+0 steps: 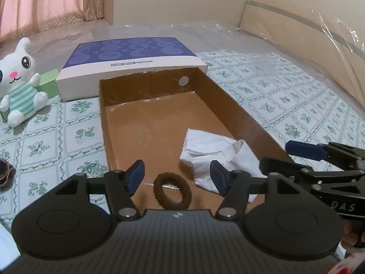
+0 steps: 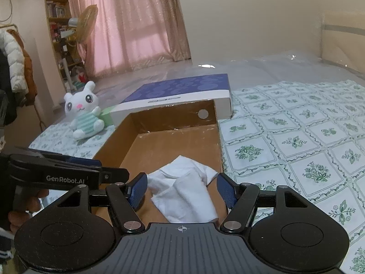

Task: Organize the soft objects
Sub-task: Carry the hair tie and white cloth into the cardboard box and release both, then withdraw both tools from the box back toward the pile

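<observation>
A floral-patterned sheet (image 2: 296,141) is spread over the bed, and clear plastic film (image 1: 337,36) is draped across the far part and the headboard (image 1: 285,20). Pink curtains (image 2: 127,25) are hung at the window. A bookshelf (image 2: 57,13) and a standing fan (image 2: 87,20) are seen beside them. A white padded jacket (image 2: 13,64) is hung at the left edge.
</observation>
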Tool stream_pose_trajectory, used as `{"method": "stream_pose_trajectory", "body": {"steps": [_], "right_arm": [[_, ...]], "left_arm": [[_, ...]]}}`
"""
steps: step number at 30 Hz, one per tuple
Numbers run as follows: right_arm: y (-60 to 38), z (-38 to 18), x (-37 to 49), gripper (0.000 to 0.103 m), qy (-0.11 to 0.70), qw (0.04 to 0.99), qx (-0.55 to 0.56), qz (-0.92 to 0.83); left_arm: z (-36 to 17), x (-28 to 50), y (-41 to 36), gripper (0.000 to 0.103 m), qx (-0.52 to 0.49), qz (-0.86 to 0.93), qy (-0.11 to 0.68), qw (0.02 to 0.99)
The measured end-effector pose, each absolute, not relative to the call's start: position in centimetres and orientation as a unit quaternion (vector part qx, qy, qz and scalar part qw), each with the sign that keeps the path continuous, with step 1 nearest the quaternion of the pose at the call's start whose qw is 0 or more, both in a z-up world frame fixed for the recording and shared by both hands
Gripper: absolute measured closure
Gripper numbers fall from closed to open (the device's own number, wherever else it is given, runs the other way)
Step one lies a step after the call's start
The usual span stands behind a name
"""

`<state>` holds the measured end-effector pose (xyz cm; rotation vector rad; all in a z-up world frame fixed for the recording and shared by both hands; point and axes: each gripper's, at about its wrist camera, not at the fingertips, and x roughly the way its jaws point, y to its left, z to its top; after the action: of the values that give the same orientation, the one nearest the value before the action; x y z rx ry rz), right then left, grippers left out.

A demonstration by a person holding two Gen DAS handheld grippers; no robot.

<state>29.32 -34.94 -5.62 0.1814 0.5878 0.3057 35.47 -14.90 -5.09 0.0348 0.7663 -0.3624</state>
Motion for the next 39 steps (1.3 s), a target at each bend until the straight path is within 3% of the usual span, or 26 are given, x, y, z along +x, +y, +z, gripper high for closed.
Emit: {"method": "stream_pose_trajectory", "body": {"steps": [22, 39], "right_arm": [[-34.0, -2.4, 24.3, 0.036, 0.3, 0.934, 0.118, 0.153], [-30.8, 2.6, 16.6, 0.035, 0.272, 0.933, 0.144, 0.185]], "left_arm": [[-1.4, 29.6, -12.0, 0.043, -0.008, -0.155, 0.378, 0.913], [3.0, 18.3, -5.8, 0.043, -0.058, -0.115, 0.36, 0.924]]}}
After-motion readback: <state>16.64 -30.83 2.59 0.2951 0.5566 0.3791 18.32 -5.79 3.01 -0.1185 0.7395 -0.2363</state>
